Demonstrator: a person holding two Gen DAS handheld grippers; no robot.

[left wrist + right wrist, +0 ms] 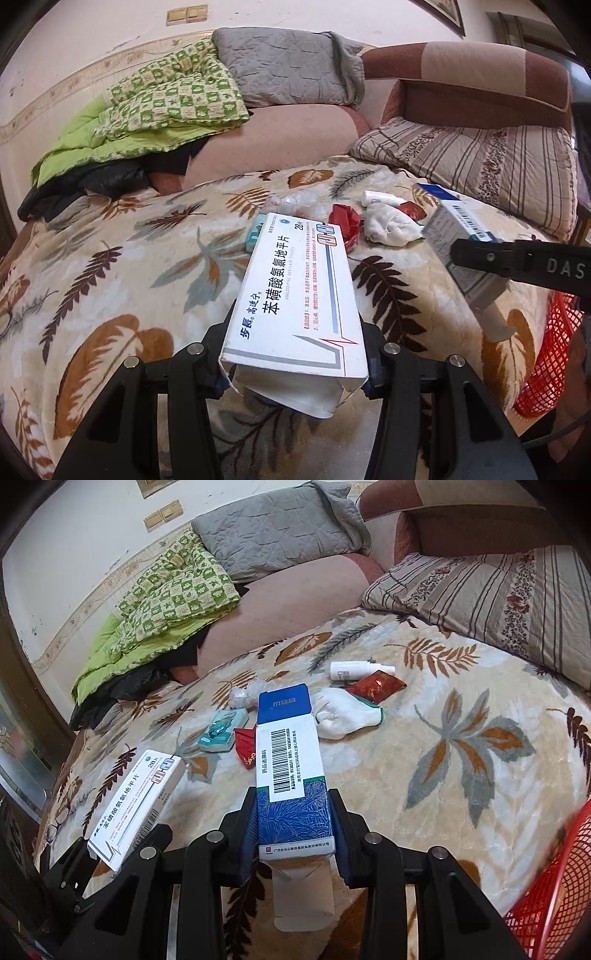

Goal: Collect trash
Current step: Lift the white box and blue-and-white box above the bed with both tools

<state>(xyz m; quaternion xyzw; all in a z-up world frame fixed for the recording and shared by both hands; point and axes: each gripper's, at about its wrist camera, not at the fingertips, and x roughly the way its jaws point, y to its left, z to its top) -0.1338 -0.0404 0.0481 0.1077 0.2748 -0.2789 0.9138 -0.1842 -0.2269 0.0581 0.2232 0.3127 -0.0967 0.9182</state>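
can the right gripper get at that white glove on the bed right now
Probably not as things stand. The right gripper is shut on the blue box, so its jaws are full. The white glove lies uncovered on the blanket just beyond the box; dropping the box first would likely free the way.

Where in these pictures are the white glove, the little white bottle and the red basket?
white glove (345,716), right wrist view, on the knitted palm.
white bottle (352,671), right wrist view, on the middle of its body.
red basket (550,901), right wrist view, on its mesh wall.
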